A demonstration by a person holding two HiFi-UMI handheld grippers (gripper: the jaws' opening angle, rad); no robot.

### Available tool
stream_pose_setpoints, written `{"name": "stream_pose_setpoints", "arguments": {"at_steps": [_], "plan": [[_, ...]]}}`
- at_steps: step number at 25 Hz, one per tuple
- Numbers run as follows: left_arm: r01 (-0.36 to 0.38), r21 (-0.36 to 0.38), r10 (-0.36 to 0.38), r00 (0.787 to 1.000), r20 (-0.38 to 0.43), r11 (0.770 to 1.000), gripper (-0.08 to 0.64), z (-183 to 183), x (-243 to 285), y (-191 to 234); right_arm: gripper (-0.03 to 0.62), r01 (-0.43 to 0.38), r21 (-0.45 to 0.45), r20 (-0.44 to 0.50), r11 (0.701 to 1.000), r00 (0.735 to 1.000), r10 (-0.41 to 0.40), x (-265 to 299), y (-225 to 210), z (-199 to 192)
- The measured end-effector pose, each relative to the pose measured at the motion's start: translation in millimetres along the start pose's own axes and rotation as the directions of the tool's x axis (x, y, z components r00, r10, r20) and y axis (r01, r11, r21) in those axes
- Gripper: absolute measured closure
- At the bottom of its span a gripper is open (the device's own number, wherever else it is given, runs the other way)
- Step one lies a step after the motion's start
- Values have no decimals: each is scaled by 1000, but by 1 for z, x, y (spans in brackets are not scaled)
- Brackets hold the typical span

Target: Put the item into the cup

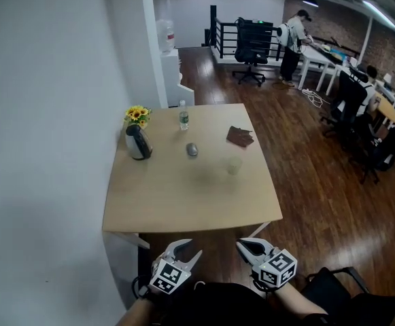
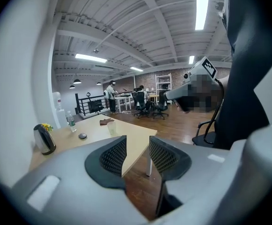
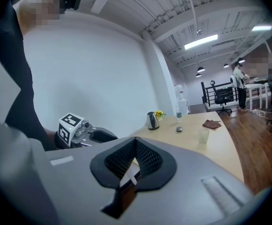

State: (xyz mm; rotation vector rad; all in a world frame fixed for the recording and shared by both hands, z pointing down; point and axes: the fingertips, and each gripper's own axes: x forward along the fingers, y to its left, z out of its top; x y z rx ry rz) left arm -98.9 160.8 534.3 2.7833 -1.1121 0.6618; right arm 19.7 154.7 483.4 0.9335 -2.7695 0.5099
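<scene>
A pale translucent cup (image 1: 234,165) stands on the wooden table (image 1: 183,202), right of centre. A small grey rounded item (image 1: 192,149) lies to its left and slightly farther back. Both also show in the left gripper view, cup (image 2: 111,128) and item (image 2: 82,136), and in the right gripper view, cup (image 3: 203,135) and item (image 3: 178,130). My left gripper (image 1: 189,250) hangs below the table's near edge, open and empty (image 2: 137,146). My right gripper (image 1: 245,244) is beside it, shut on nothing (image 3: 135,144). Both are well short of the objects.
At the table's back left stand a kettle (image 1: 138,143), yellow flowers (image 1: 137,114) and a water bottle (image 1: 183,118). A brown cloth (image 1: 240,136) lies at the back right. A white wall runs along the left. Office chairs, desks and a person (image 1: 292,39) occupy the far room.
</scene>
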Motion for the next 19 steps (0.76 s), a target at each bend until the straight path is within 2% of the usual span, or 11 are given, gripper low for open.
{"name": "stream_pose_setpoints", "arguments": {"at_steps": [4,19], "plan": [[-32,-41,33,999,30,999,413,9,-6,-11,584,-23,-30,10,999,1000,23,-14,5,6],[-34,-19,34,999,5,999,414,6,-2,-39,584,-25,-27,32,999,999,26,-39,3,-4]]}}
